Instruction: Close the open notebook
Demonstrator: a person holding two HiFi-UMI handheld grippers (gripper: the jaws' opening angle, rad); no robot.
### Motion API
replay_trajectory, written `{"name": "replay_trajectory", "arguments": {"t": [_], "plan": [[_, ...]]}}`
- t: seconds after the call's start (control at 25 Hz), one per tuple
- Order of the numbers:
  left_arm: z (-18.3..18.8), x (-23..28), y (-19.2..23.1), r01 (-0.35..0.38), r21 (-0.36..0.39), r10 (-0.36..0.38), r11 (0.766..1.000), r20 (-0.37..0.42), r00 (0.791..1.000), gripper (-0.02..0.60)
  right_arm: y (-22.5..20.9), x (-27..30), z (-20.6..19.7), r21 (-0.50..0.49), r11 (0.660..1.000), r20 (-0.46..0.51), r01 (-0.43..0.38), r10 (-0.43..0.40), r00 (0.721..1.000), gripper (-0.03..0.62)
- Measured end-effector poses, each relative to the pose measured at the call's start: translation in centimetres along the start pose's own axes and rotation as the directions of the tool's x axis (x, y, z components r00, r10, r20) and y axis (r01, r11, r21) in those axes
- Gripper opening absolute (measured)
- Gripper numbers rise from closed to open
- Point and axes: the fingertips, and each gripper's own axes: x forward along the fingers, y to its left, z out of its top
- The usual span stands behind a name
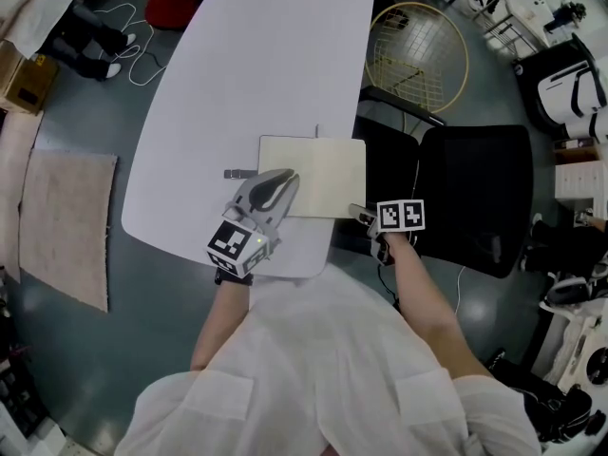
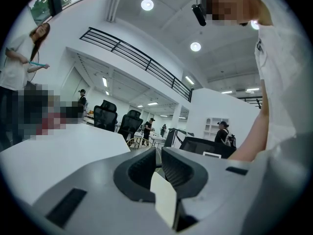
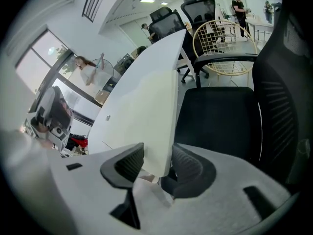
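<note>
An open cream notebook [image 1: 323, 169] lies on the white table [image 1: 266, 55], its right edge just past the table's side. My left gripper [image 1: 285, 180] reaches over the notebook's lower left part. In the left gripper view its jaws [image 2: 159, 163] stand close together with a cream sheet [image 2: 164, 199] of the notebook pinched between them. My right gripper [image 1: 357, 213] is at the notebook's lower right corner. In the right gripper view that corner [image 3: 151, 111] sits between the jaws [image 3: 156, 163], which stand apart around it without visibly pressing.
A black office chair [image 1: 475, 193] stands right beside the table, next to my right arm. A round gold wire basket [image 1: 416, 57] sits behind it. A small grey object [image 1: 237, 174] lies on the table left of the notebook. A pinkish mat [image 1: 66, 221] covers the floor at left.
</note>
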Motion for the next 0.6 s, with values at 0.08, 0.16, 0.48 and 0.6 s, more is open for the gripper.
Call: {"name": "replay_trajectory", "arguments": {"t": [0.08, 0.16, 0.48, 0.6], "plan": [[0.4, -0.3, 0.2, 0.004, 0.006, -0.004, 1.0, -0.007, 1.0, 0.034, 0.2, -0.4, 0.4, 0.006, 1.0, 0.018, 0.014, -0.014, 1.0, 0.175], [1.0, -0.6, 0.5, 0.008, 0.014, -0.008, 1.0, -0.012, 1.0, 0.034, 0.5, -0.9, 0.8, 0.008, 0.999, 0.031, 0.031, -0.031, 0.999, 0.164], [3.5, -1.4, 1.0, 0.057, 0.052, -0.055, 0.997, -0.041, 0.998, 0.034, 2.5, -3.0, 1.5, -0.003, 0.996, 0.097, 0.088, -0.088, 0.991, 0.133], [4.2, -1.8, 1.5, 0.074, 0.062, -0.071, 0.995, -0.055, 0.996, 0.034, 3.6, -3.8, 2.0, -0.012, 0.995, 0.122, 0.101, -0.098, 0.988, 0.121]]}}
